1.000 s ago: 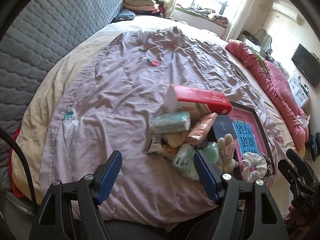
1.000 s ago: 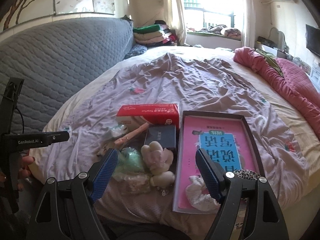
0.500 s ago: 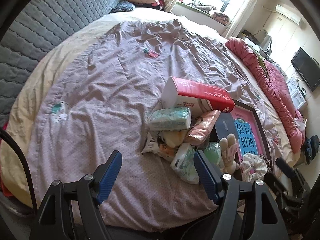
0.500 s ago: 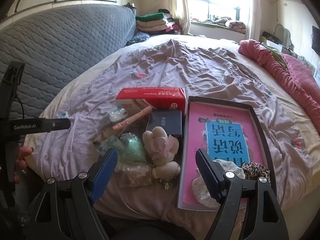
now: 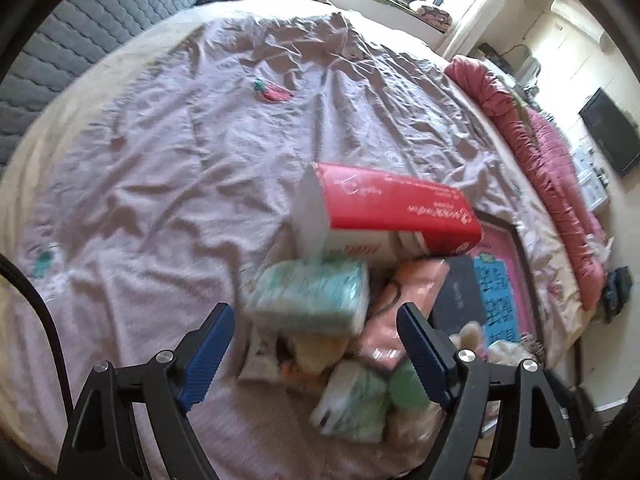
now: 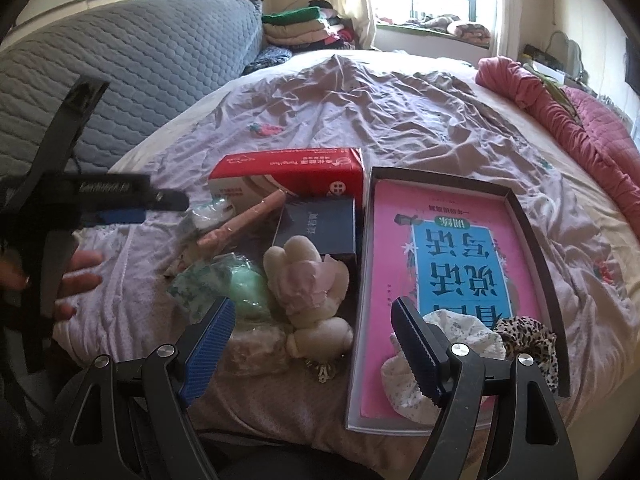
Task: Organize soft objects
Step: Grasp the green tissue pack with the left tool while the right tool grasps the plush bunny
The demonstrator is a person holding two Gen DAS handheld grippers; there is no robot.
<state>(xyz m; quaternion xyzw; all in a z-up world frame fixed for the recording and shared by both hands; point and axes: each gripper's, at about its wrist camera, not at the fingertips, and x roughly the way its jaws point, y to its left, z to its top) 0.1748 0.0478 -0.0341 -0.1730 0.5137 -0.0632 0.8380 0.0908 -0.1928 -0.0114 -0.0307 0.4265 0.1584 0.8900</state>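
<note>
Since a second ago the left-wrist view has closed in: the pile now fills the lower centre, and the left gripper (image 5: 316, 348) is opening its jaws, nothing between the pads, aimed at the green tissue pack (image 5: 310, 296). Reads as the approach to a first pick; nothing sorted yet.

Right gripper (image 6: 314, 346) spread wide, empty, hovering low over the plush toy (image 6: 310, 284).

Pile sits centre-bottom on the lilac bedsheet (image 6: 360, 92): red tissue box (image 6: 288, 176), peach packet (image 5: 400, 312), soft crinkly packs. Shallow tray (image 6: 556, 280) at right holds two scrunchies (image 6: 488, 344).
</note>
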